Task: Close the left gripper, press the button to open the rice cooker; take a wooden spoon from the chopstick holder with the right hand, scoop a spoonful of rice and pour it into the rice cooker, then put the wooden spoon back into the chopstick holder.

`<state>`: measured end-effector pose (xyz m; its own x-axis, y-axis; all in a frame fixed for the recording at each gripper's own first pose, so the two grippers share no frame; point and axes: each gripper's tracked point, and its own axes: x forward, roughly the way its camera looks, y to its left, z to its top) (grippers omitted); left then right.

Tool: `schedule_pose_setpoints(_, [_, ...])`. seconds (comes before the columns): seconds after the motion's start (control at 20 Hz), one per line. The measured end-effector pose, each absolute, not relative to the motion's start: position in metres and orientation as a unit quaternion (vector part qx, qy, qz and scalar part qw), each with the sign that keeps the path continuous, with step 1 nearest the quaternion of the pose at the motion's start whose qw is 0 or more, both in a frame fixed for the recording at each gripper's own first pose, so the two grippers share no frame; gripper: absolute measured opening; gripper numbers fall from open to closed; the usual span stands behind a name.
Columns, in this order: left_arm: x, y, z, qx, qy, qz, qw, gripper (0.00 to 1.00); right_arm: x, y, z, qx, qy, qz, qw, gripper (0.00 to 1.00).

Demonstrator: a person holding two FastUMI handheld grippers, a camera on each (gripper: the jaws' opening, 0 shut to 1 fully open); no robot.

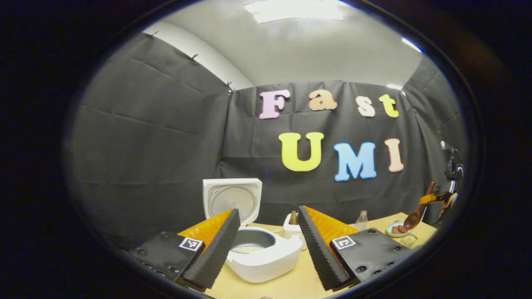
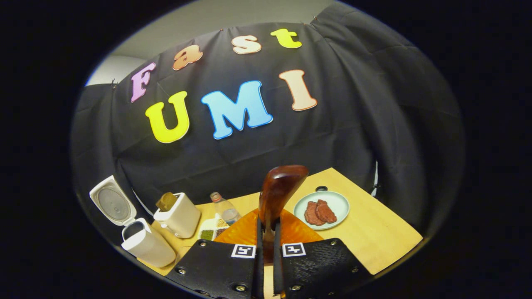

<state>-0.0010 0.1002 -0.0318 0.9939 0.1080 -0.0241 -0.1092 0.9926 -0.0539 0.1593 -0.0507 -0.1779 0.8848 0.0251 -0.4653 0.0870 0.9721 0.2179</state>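
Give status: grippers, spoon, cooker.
Left gripper open, empty, facing rice cooker, lid up. Right gripper shut on wooden spoon, bowl raised above table. Nothing blocking the cooker.

On the table, the open rice cooker sits at nine o'clock, the chopstick holder just right of it, the plate at two o'clock.

Left gripper: black screw-studded plates with square black-and-white markers, ribbed wedge jaws, orange panels behind. Right gripper: matching black plates, two markers, screws, orange panel behind.
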Motion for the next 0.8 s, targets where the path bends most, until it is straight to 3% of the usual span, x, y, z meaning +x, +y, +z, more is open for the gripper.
schedule_pose_setpoints(0.4, [-0.005,0.081,-0.025,-0.009,0.015,0.043,0.999,0.95,0.134,-0.081,-0.246,0.086,0.293,-0.038,0.951,0.09])
schedule_pose_setpoints(0.8, [-0.017,0.070,-0.011,0.012,0.012,0.044,0.999,0.95,0.117,-0.071,-0.288,0.117,0.334,-0.011,0.935,0.10])
